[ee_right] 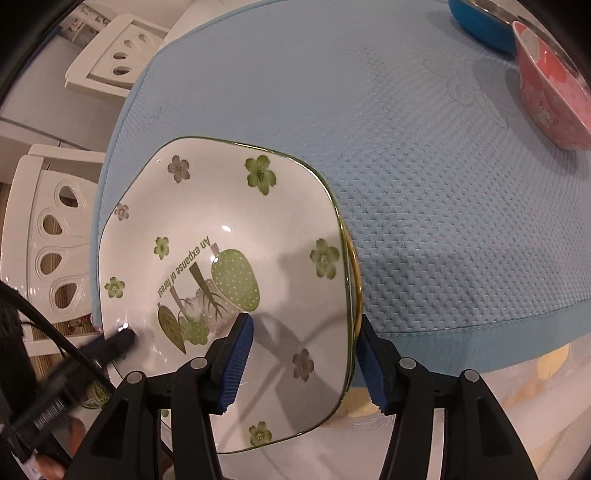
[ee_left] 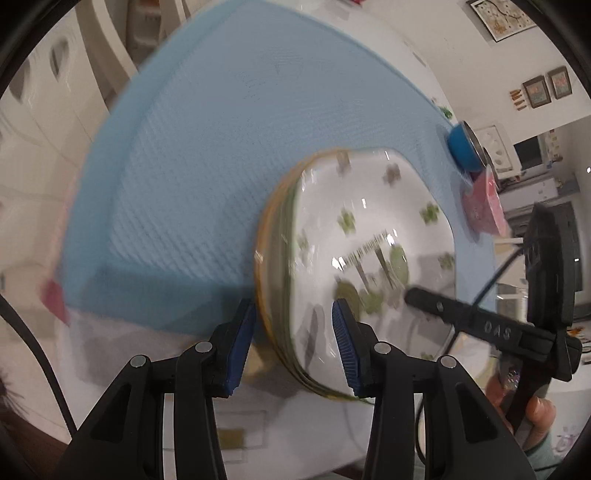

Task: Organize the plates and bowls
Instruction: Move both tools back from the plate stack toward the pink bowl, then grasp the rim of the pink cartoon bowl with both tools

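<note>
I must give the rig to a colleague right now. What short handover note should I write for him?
Left gripper: jaws open, straddling the edge of the plate stack, not clamped.
Right gripper: jaws open around the opposite edge of the top plate.
Plates lie stacked at the near edge of the blue mat. Pink bowl and blue bowl stand together at the far side.
Done: plates stacked. Left: the bowls look not yet stacked; plate grip unfinished.
</note>
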A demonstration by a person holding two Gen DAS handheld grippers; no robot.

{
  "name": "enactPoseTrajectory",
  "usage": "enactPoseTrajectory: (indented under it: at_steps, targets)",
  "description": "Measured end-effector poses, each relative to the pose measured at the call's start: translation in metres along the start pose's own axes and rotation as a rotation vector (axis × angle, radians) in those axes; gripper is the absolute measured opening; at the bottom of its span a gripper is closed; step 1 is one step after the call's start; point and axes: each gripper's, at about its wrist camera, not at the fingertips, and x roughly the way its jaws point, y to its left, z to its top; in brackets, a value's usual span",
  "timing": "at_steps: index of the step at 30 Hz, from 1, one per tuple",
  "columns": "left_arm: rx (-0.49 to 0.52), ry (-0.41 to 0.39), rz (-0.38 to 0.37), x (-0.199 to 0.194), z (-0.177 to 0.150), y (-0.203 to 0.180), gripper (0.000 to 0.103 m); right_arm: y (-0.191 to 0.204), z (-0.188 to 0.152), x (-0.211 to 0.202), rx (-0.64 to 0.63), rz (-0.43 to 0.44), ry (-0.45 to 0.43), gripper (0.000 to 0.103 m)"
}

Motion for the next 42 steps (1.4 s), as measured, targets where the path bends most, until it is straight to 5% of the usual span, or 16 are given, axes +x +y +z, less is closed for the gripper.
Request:
enactPoseTrajectory:
  at_steps: [5, 9, 17, 19, 21, 30, 42]
  targets:
    - [0.091, -0.130, 0.044, -0.034, 0.030, -0.005, 0.039, -0.016, 0.004, -0.017, 0.051, 0.067, -0.018, 0.054]
    - [0.215, -0.190, 0.046, -0.042, 0.055, -0.034, 0.039, -0.020, 0.004, -0.057, 0.015, -0.020, -0.165, 0.054]
    - [0.388, -0.201, -0.098, -0.032, 0.081, -0.143, 0.042, -0.054, 0.004, -0.148, -0.011, -0.233, -0.485, 0.059]
    - [0.421, -0.191, -0.110, -0.023, 0.084, -0.175, 0.048, -0.079, 0.008, -0.165, 0.005, -0.255, -0.526, 0.073]
    - [0.430, -0.204, -0.105, -0.013, 0.088, -0.205, 0.073, -0.103, 0.012, -0.174, 0.026, -0.250, -0.554, 0.075]
    - [0.345, -0.165, -0.113, 0.058, 0.100, -0.305, 0.074, -0.249, 0.061, -0.193, 0.181, -0.088, -0.478, 0.075]
    - [0.296, -0.112, -0.004, 0.138, 0.105, -0.354, 0.072, -0.306, 0.121, -0.150, 0.096, 0.027, -0.330, 0.075]
